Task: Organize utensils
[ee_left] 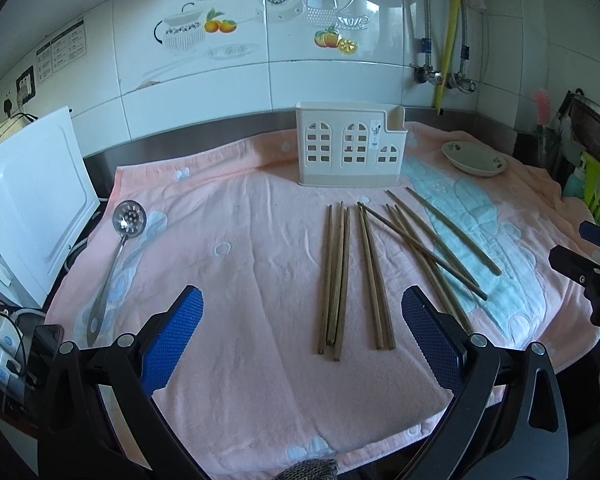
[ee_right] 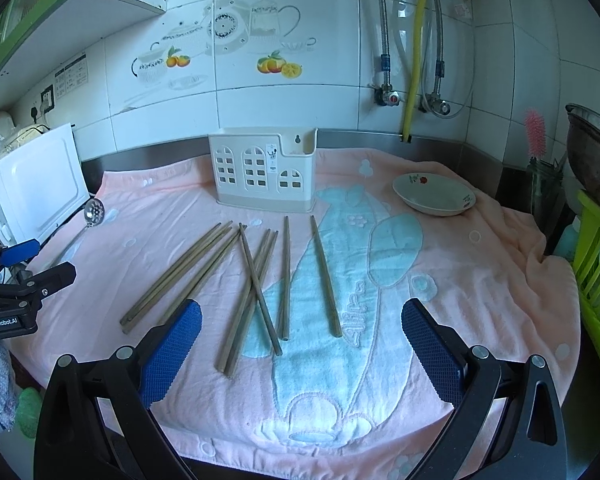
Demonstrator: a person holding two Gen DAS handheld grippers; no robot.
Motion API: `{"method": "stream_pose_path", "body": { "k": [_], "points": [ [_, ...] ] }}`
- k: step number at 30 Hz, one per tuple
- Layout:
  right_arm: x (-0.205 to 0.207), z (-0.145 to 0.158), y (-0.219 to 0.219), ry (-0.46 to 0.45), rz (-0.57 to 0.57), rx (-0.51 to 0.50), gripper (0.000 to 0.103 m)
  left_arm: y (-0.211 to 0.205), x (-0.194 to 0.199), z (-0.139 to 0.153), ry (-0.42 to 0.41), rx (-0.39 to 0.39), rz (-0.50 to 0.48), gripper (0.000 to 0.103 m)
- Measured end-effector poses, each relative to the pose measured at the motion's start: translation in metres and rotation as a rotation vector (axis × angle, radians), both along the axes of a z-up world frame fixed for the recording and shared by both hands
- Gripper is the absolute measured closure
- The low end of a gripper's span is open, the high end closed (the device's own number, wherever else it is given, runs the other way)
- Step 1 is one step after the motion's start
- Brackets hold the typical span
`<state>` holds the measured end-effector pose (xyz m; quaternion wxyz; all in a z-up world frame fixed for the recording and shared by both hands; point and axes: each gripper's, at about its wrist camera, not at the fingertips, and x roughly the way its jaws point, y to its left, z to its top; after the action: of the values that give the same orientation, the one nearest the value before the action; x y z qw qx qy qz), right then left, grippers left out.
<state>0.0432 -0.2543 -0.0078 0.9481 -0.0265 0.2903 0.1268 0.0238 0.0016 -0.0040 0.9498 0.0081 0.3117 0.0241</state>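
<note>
Left gripper (ee_left: 302, 320): jaws spread wide, empty, hovering above the near ends of the leftmost sticks.
Right gripper (ee_right: 302, 320): jaws likewise wide apart, holding nothing; "GenRobot.AI" was readable on the other tool's body.
Chopsticks (ee_left: 334, 276): about ten, loose on the pink towel (ee_left: 240, 240), mid-counter; several at right lay crossed.
Technique: an uncrossed stick looked the easiest first pick, pinched near its end so it could tip upright.
Slotted ladle (ee_left: 118, 248): far left on the towel.
Holder (ee_left: 350, 146): cream, upright, empty, beyond the sticks; its small sticker was unreadable.
Bowl (ee_left: 474, 159): far right.
</note>
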Motion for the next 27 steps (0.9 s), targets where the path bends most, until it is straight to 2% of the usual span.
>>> {"method": "stream_pose_path", "body": {
  "k": [21, 27],
  "points": [
    [0.038, -0.023, 0.005, 0.048, 0.027, -0.018, 0.006, 0.004, 0.044, -0.024, 0.098, -0.019, 0.001, 0.005],
    [0.046, -0.033, 0.002, 0.072, 0.035, -0.019, 0.006, 0.003, 0.056, -0.03, 0.122, -0.004, -0.009, 0.005]
  ]
}}
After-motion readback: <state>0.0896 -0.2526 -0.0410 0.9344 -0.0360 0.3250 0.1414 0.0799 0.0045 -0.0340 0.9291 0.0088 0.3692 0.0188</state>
